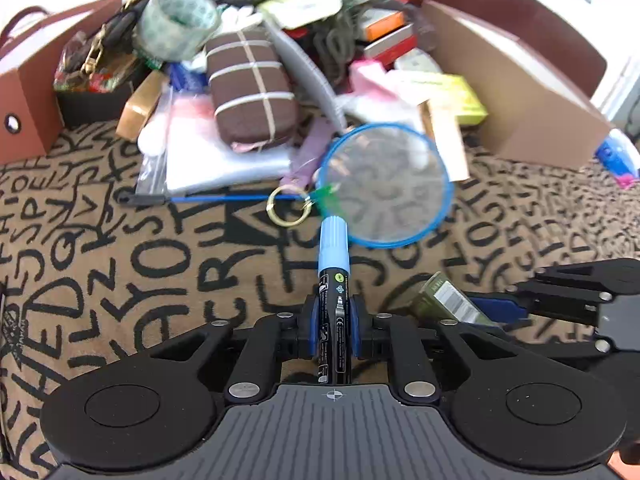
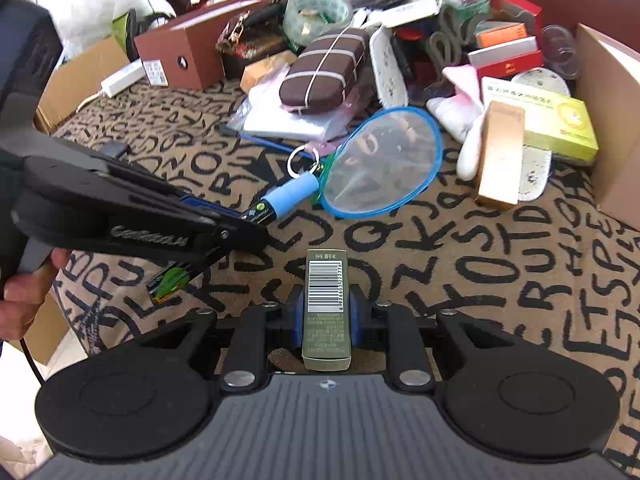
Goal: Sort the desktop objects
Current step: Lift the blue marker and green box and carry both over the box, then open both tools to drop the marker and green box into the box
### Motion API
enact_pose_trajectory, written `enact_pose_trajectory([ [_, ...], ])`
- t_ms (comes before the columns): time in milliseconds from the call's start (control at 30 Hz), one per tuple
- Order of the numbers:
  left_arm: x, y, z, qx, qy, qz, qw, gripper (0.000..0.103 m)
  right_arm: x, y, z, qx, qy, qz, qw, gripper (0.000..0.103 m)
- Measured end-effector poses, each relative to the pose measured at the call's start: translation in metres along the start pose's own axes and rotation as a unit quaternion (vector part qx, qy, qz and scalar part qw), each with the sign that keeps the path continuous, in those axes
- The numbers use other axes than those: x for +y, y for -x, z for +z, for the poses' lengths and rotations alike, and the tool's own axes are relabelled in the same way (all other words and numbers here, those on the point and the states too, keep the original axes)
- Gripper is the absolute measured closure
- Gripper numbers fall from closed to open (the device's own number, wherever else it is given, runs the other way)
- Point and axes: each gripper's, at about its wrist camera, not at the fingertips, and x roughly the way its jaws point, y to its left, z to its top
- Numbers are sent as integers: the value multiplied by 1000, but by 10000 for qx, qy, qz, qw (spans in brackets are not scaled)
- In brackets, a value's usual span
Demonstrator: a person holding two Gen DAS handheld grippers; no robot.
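My left gripper (image 1: 334, 320) is shut on a black marker pen (image 1: 334, 256) with a light blue cap, which points forward over the lettered cloth. The right wrist view shows the same gripper (image 2: 244, 220) coming in from the left, the marker (image 2: 290, 196) sticking out toward the net. My right gripper (image 2: 326, 308) is shut on a small olive-green box (image 2: 325, 280) with a barcode on top. Seen from the left wrist, the right gripper (image 1: 500, 312) sits at the right edge with the green box (image 1: 444, 300) in its blue pads.
Just ahead lies a blue-rimmed hand net (image 1: 386, 184) with a gold key ring (image 1: 286, 208). Behind it is a heap: a brown banded case (image 1: 250, 84), a tape roll (image 1: 176, 24), a yellow-green carton (image 2: 556, 120). A brown box (image 1: 28, 92) stands left, a cardboard box (image 1: 520, 92) right.
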Motion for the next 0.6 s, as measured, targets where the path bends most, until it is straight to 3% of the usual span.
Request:
enact_pose_trajectory([
  [300, -29, 33, 31, -520, -77, -534, 9972, 91, -18, 38, 15, -544, -156, -101, 9983, 78],
  [600, -87, 34, 108, -1097, -303, -1248, 9856, 91, -79, 83, 54, -1323, -467, -529, 9887, 78],
])
